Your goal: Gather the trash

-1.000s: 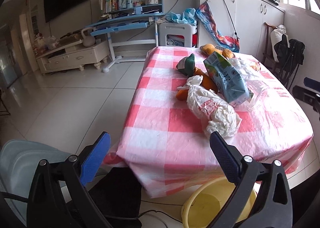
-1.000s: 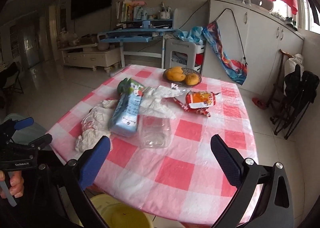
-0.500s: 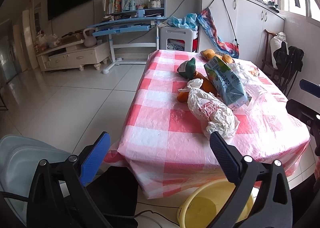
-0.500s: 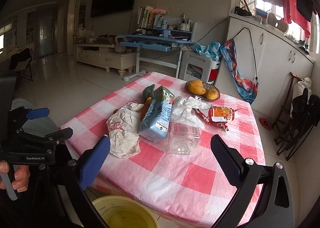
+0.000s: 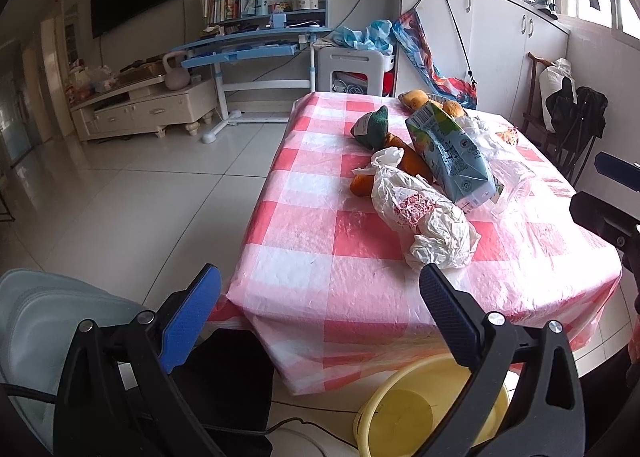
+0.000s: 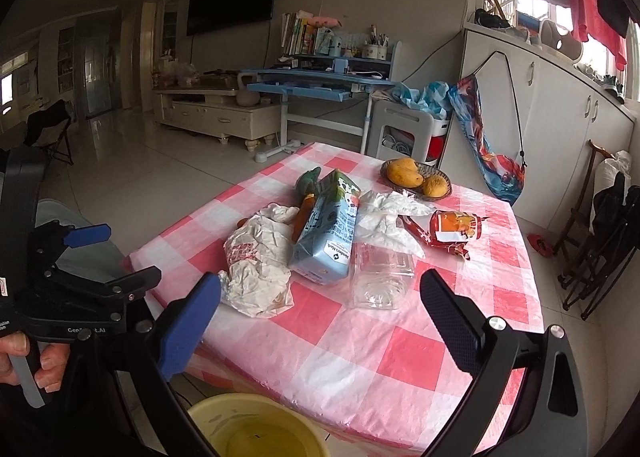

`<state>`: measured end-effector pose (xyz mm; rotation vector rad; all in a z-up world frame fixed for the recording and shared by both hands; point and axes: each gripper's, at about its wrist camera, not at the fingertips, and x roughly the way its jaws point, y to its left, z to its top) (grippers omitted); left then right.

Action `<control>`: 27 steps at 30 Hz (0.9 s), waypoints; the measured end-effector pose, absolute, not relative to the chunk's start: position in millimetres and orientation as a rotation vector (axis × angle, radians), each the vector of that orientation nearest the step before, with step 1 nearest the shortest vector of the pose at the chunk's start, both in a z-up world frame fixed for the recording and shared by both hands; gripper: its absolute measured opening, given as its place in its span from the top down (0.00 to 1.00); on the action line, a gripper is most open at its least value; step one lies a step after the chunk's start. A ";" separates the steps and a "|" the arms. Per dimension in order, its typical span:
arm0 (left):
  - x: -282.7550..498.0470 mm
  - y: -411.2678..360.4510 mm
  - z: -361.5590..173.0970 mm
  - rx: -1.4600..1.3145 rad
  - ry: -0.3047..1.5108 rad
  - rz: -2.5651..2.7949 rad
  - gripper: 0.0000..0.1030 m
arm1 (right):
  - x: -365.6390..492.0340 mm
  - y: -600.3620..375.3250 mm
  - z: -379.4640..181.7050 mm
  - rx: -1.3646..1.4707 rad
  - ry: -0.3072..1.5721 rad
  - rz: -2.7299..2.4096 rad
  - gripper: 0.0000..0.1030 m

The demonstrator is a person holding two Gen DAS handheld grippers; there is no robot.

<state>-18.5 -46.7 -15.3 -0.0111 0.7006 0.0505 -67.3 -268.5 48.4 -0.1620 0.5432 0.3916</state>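
Observation:
Trash lies on a pink checked tablecloth [image 6: 372, 341]: a crumpled white paper bag [image 6: 256, 261] [image 5: 424, 213], a blue milk carton [image 6: 328, 233] [image 5: 448, 153], a clear plastic container [image 6: 380, 277], white tissue [image 6: 388, 217], an orange snack wrapper [image 6: 452, 229] and a green-and-orange wrapper [image 5: 376, 129]. A yellow bin [image 6: 256, 429] [image 5: 424, 405] stands on the floor at the table's near edge. My left gripper [image 5: 316, 297] is open and empty, short of the table. My right gripper [image 6: 320, 297] is open and empty, above the near edge. The left gripper also shows in the right wrist view [image 6: 108, 257].
A basket of mangoes [image 6: 416, 177] sits at the table's far side. A grey chair [image 5: 44, 321] is at lower left. A folded black chair [image 6: 600, 241] stands right of the table. A blue desk [image 5: 248, 49], a TV cabinet [image 5: 144, 109] and white cupboards line the walls.
Both grippers have drawn back and risen a little from the table; the right view now sees the table from further away. Nothing on the table has moved. Both stay open.

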 end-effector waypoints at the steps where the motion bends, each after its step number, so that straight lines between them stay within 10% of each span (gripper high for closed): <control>1: -18.4 -46.3 -15.4 -0.015 0.701 0.048 0.07 | -66.7 -268.7 48.4 -0.155 0.546 0.393 0.08; 27: -16.5 -52.3 -20.4 -0.012 0.712 0.031 0.07 | -59.5 -278.4 49.0 -0.082 0.568 0.410 0.10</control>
